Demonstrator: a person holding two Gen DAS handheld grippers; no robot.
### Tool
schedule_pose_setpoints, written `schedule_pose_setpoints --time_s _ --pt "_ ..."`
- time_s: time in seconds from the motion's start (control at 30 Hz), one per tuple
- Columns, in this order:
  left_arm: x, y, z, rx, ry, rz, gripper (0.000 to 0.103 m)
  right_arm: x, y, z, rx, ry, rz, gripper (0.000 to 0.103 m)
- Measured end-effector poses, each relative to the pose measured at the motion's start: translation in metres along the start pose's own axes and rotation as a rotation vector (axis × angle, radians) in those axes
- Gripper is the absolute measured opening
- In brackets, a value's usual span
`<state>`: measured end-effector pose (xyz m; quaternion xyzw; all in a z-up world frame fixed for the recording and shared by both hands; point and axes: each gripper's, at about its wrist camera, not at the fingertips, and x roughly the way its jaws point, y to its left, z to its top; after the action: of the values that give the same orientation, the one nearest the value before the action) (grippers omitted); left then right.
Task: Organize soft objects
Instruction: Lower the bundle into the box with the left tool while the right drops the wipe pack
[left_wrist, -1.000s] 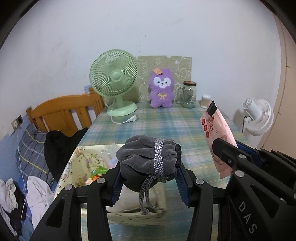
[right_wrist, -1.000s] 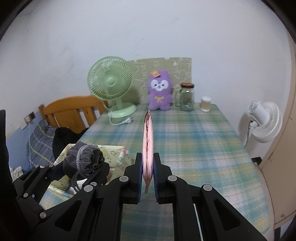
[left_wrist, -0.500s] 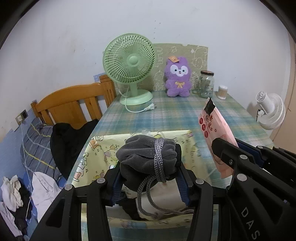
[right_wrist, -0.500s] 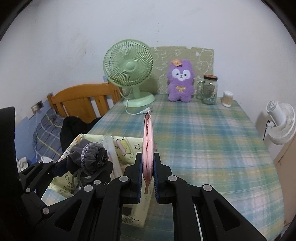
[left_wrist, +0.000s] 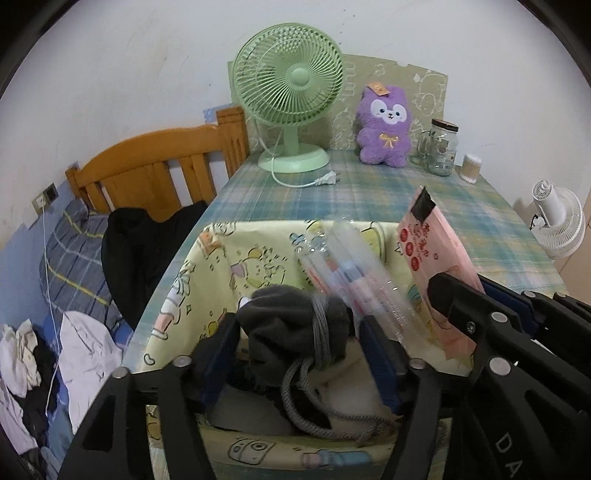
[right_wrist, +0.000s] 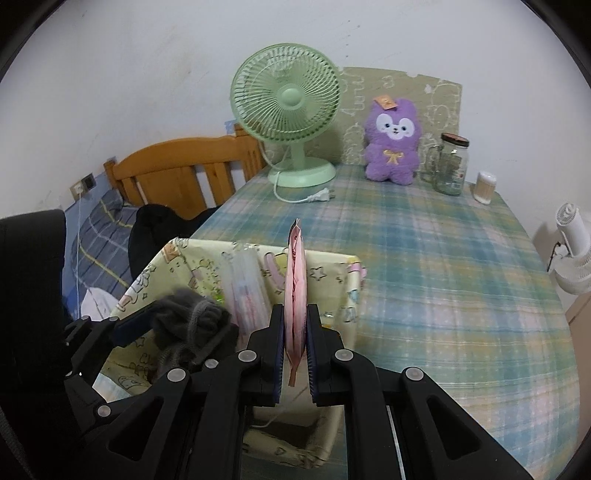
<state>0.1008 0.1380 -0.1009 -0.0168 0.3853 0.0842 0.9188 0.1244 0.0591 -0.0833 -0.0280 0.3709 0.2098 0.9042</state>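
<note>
A yellow cartoon-print fabric basket (left_wrist: 221, 266) stands at the near end of the checked table. My left gripper (left_wrist: 297, 332) hangs over its inside, and its jaws are opening. A dark grey drawstring pouch (left_wrist: 291, 325) sits blurred between them with a gap at each pad, its cord trailing down into the basket. My right gripper (right_wrist: 295, 314) is shut on a flat pink packet (right_wrist: 295, 273), which stands upright, edge-on, above the basket's right part (right_wrist: 340, 295). The same pink packet (left_wrist: 432, 254) shows in the left wrist view. A clear plastic packet (left_wrist: 347, 269) leans inside the basket.
At the table's far end stand a green desk fan (left_wrist: 291, 81) with a loose plug, a purple plush toy (left_wrist: 386, 125), a glass jar (left_wrist: 439, 151) and a small swab tub (left_wrist: 471, 168). A wooden headboard (left_wrist: 147, 173) and a bed with clothes lie left; a white fan (left_wrist: 557, 221) right.
Both grippers have moved forward and down over the basket. The left jaws have spread apart, and the grey pouch has sunk lower between them. The pink packet stays clamped.
</note>
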Motion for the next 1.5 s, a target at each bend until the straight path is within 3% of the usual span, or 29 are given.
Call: schedule_pose_setpoints --time_s 0.3,0.37,0.43,0.6,1.03,1.5 --pt "-0.002 0.015 -0.006 -0.023 0.012 0.036 0.081 0.011 0.016 -0.002 -0.017 0.029 0.11 0.017" --pt "-0.002 0.018 -0.009 -0.029 0.015 0.032 0.081 0.013 0.019 -0.003 -0.021 0.037 0.101 0.026" --pt "-0.003 0.019 -0.01 -0.033 0.013 0.026 0.082 0.014 0.018 -0.003 -0.017 0.044 0.09 0.048" --pt "-0.005 0.017 -0.009 -0.037 0.005 0.013 0.091 0.014 0.013 -0.003 -0.002 0.054 0.045 0.077" --pt "-0.027 -0.002 -0.003 -0.027 -0.055 -0.018 0.098 -0.015 -0.003 -0.001 -0.004 -0.003 -0.018 0.084" --pt "-0.072 -0.048 0.009 0.026 -0.165 -0.058 0.103 -0.073 -0.038 0.006 0.025 -0.113 -0.067 0.091"
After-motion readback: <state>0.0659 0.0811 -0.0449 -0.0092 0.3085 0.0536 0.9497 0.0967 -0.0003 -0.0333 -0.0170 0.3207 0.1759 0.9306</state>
